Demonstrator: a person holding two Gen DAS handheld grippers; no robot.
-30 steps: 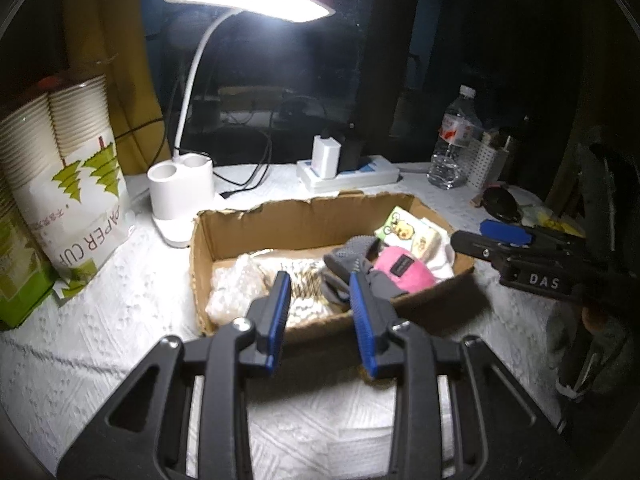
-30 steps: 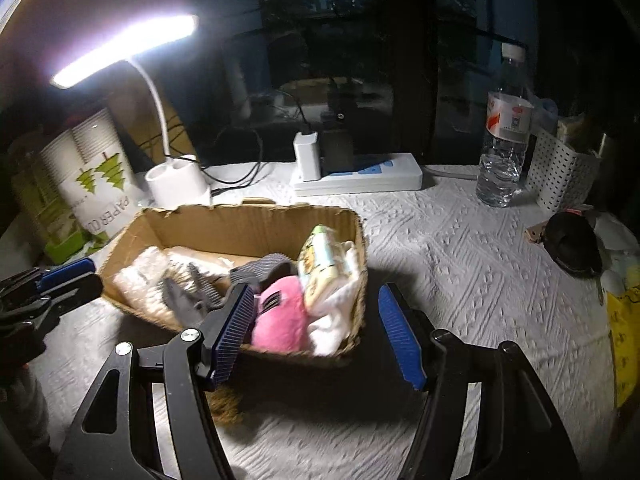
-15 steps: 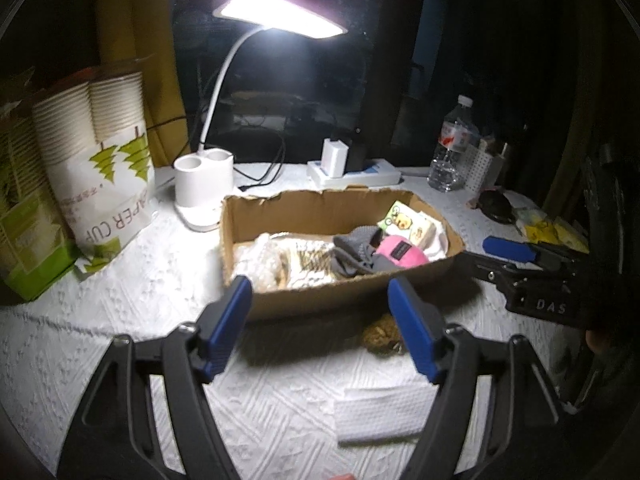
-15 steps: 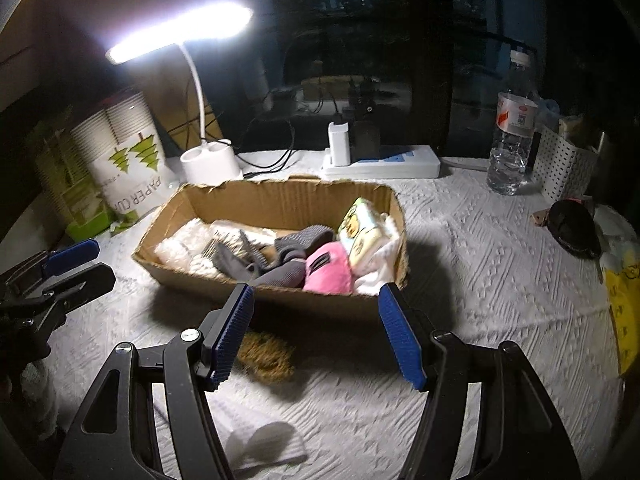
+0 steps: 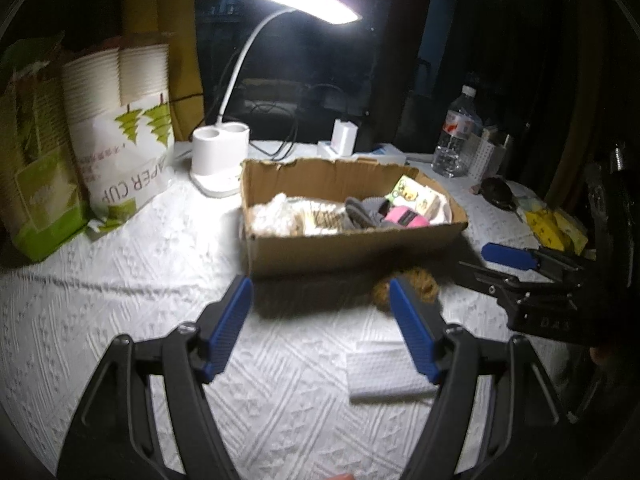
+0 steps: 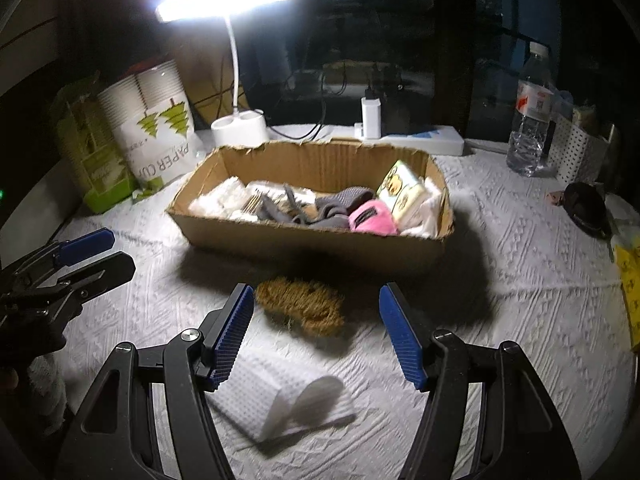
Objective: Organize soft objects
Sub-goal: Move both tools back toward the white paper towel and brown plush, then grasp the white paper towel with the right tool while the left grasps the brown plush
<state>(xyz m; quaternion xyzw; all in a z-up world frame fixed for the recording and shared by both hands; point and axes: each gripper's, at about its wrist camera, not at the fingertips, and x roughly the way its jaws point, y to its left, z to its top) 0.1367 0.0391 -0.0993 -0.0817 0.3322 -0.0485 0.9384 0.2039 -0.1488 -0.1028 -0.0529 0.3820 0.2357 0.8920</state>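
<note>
Soft objects are spread between the white textured tablecloth [image 6: 500, 280] and a shallow brown cardboard box [image 6: 320, 240]. Nearest the cameras, a folded white waffle-weave cloth [image 6: 280, 400] lies flat on the tablecloth, seen partly beneath the left finger of the right gripper [image 6: 316, 332] and, in the left wrist view, beside the right finger of the left gripper [image 5: 320, 328]. Both grippers are held above the cloth-covered table with their blue-padded fingers spread wide, and nothing is gripped by either. Just beyond the white cloth, a shaggy brown fibre bundle [image 6: 302, 306] rests on the tablecloth in the shadow of the box, close to its front wall but apart from it. Inside the box, white lacy fabric [image 6: 224, 198] is piled at the left, grey knitted gloves [image 6: 332, 208] lie in the middle, a pink plush item [image 6: 372, 218] sits right of them, and a pale printed tissue pack [image 6: 400, 192] leans at the right end on white cloth. Behind the box stand a lit white desk lamp [image 6: 240, 124], a wrapped stack of paper cups [image 6: 156, 132], a white power strip [image 6: 420, 140] and a clear plastic water bottle [image 6: 530, 120].
</note>
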